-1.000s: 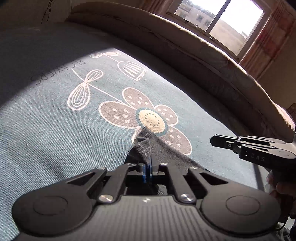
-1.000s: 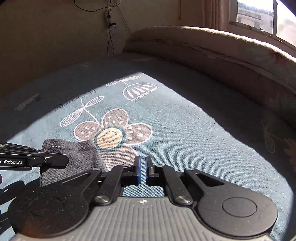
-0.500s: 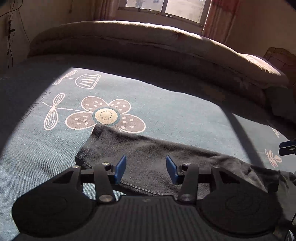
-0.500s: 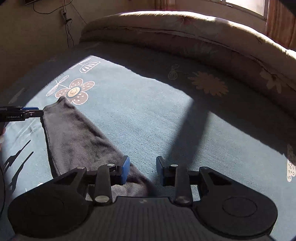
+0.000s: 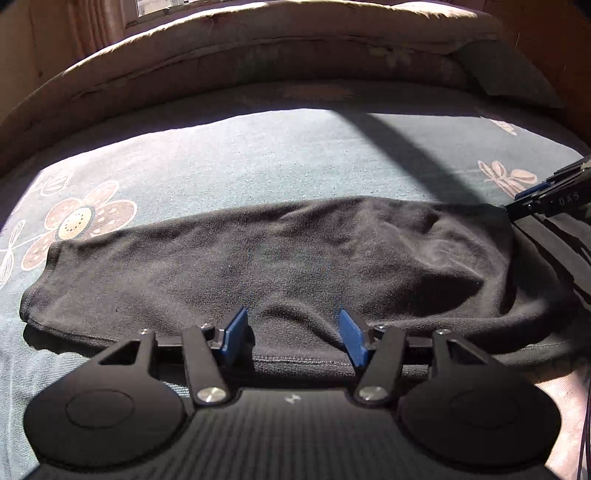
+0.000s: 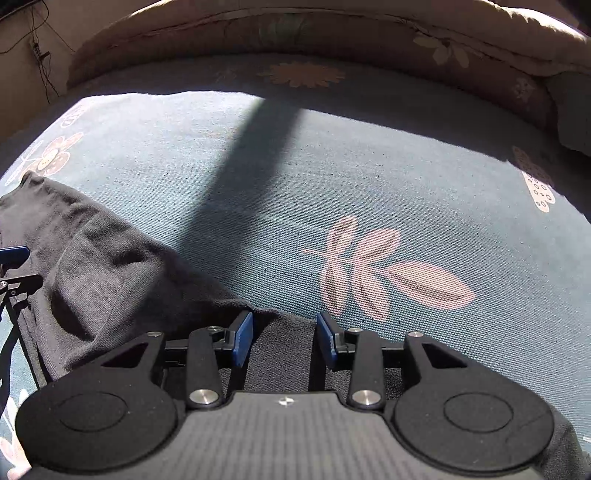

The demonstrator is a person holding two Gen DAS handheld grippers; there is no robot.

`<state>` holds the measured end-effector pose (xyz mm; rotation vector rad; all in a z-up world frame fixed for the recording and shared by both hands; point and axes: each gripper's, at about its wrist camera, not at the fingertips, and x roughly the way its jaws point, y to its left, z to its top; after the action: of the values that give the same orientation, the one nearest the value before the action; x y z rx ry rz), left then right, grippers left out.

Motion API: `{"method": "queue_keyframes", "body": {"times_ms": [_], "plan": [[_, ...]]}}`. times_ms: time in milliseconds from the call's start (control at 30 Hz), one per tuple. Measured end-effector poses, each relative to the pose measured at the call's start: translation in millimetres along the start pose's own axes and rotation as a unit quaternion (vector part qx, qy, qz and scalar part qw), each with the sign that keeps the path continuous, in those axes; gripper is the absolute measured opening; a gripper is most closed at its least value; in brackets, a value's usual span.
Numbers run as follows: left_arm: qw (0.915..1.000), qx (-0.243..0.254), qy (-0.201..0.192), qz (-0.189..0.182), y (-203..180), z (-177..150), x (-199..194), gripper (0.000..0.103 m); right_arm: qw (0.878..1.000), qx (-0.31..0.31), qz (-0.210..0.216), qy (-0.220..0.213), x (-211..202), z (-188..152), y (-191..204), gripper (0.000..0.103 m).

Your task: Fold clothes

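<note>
A dark grey, soft knitted garment (image 5: 280, 266) lies on the bed, on a blue-green woven bedsheet with printed flowers and leaves (image 5: 295, 158), stretched as a long band from left to right in the left wrist view. Its left end stops just beside a printed brown flower (image 5: 79, 221), and its right end is more bulky and wrinkled, probably because more layers of cloth gather there. The left claw (image 5: 293, 334) hangs over the near edge of the garment, its blue pads spread apart and holding nothing; a seam of the cloth runs just under the gap, so the claw seems placed to take this near edge. The right claw (image 6: 284, 341) is also spread, with dark cloth visible below its gap, and nothing is pinched. In the left wrist view it reaches in at the far right end of the band, so each claw stands at its own part of the cloth. In my judgement the band shape fits a garment that already has one lengthwise fold, or one only laid out straight; the pictures do not settle which. A rolled beige quilt (image 6: 332, 33) lies along the far side of the bed, well apart from the garment.
</note>
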<state>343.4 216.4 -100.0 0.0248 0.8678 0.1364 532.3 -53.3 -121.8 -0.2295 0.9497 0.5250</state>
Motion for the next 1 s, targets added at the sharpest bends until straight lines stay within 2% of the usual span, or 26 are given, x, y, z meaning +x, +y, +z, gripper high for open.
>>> {"method": "queue_keyframes", "body": {"times_ms": [100,200,267,367,500,567,633,700,767,867,967,1000], "plan": [[0.9999,0.014,-0.003,-0.004,-11,4,-11,0.057,1.000,0.013,-0.006,-0.003,-7,5,4,0.045],[0.9990,0.035,-0.021,-0.019,-28,10,-22,0.060,0.999,0.025,0.011,-0.028,-46,-7,5,0.048],[0.9988,0.039,-0.020,-0.021,-40,10,-16,0.061,0.999,0.029,0.006,-0.038,-71,-24,11,0.056],[0.9989,0.042,-0.014,-0.019,-57,7,-4,0.061,0.998,0.032,-0.020,-0.040,-91,-58,25,0.056],[0.9989,0.039,-0.018,-0.018,-67,-6,-1,0.063,0.996,0.052,-0.070,-0.021,-75,-105,42,0.057],[0.9990,0.036,-0.013,-0.021,-60,-17,-10,0.066,0.995,0.057,-0.077,-0.042,-77,-131,52,0.062],[0.9990,0.035,-0.007,-0.025,-55,-23,-18,0.070,0.995,0.053,-0.069,-0.044,-87,-148,62,0.064],[0.9989,0.038,-0.006,-0.026,-53,-20,-24,0.070,0.997,0.045,-0.045,-0.032,-94,-155,64,0.072],[0.9986,0.040,-0.022,-0.027,-50,-10,-26,0.070,0.998,0.038,-0.042,-0.031,-98,-148,65,0.073],[0.9986,0.032,-0.032,-0.026,-47,10,-16,0.070,0.997,0.044,-0.015,-0.066,-100,-128,69,0.073],[0.9999,0.005,-0.002,-0.015,-36,16,10,0.070,0.996,0.047,0.023,-0.073,-85,-112,80,0.073],[0.9998,-0.010,0.009,-0.016,-31,12,14,0.071,0.996,0.049,0.040,-0.060,-76,-111,86,0.073]]}}
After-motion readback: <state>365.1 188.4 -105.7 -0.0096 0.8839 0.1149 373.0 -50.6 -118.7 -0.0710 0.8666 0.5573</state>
